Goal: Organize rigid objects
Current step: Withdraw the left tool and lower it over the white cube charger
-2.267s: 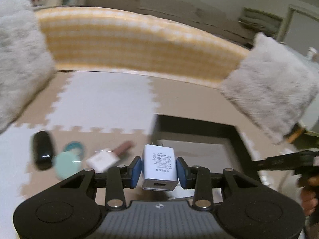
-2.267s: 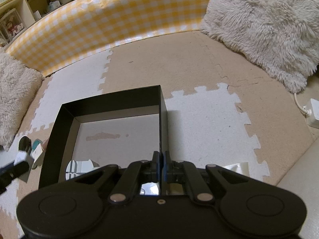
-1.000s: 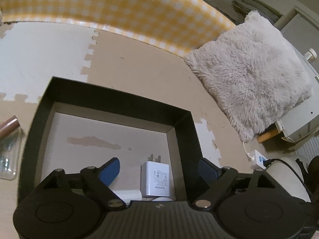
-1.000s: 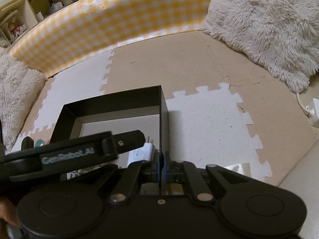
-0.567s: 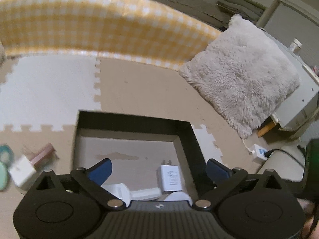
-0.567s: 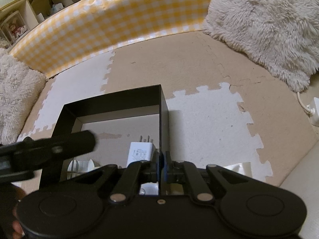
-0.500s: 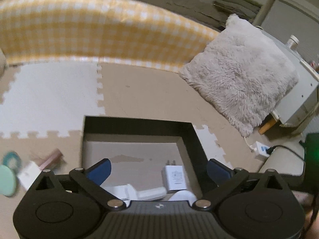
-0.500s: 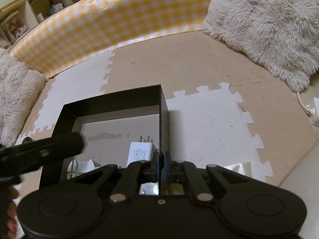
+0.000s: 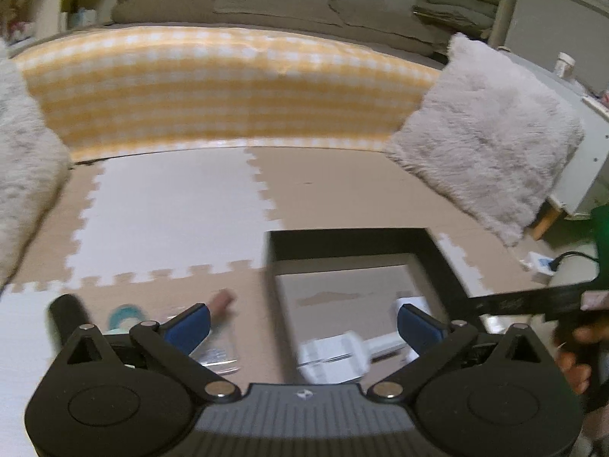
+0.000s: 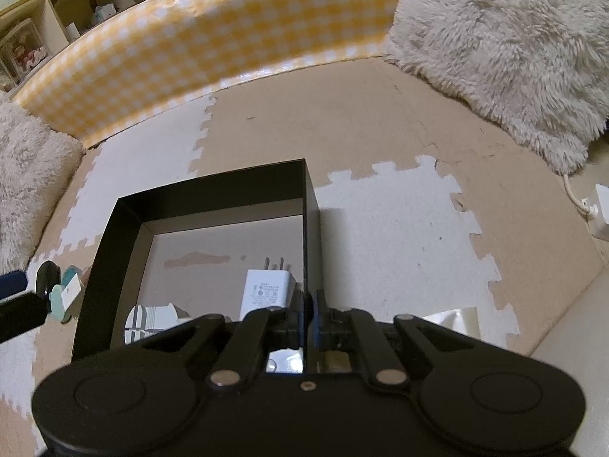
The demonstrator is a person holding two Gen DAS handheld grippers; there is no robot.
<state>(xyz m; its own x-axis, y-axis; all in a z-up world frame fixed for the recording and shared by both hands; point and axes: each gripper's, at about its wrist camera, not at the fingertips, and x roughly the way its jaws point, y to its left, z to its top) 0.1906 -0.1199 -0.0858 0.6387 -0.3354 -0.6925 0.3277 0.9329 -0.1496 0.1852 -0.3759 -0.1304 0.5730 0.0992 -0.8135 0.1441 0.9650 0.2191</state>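
Note:
My left gripper (image 9: 304, 323) is open wide with nothing between its blue pads (image 9: 190, 323), and it hovers over the black box's (image 9: 342, 237) left wall. A white charger (image 10: 266, 289) lies flat inside the black box (image 10: 213, 186), near its right wall, beside a white striped item (image 10: 152, 318). My right gripper (image 10: 310, 314) is shut on that right wall. On the mat left of the box lie a black oval object (image 9: 66, 312), a teal disc (image 9: 125, 314), a pinkish tube (image 9: 222, 299) and a clear packet (image 9: 219, 354).
A yellow checked bumper (image 9: 228, 87) runs along the back. Fluffy cushions (image 9: 483, 144) stand at both sides. A white plug and cable (image 10: 599, 209) lie at the right. A hand holds the right gripper's handle (image 9: 533, 302).
My left gripper has opened fully, let go of the charger and drawn back up and leftwards from the box. The charger now lies in the box. The right gripper has not moved.

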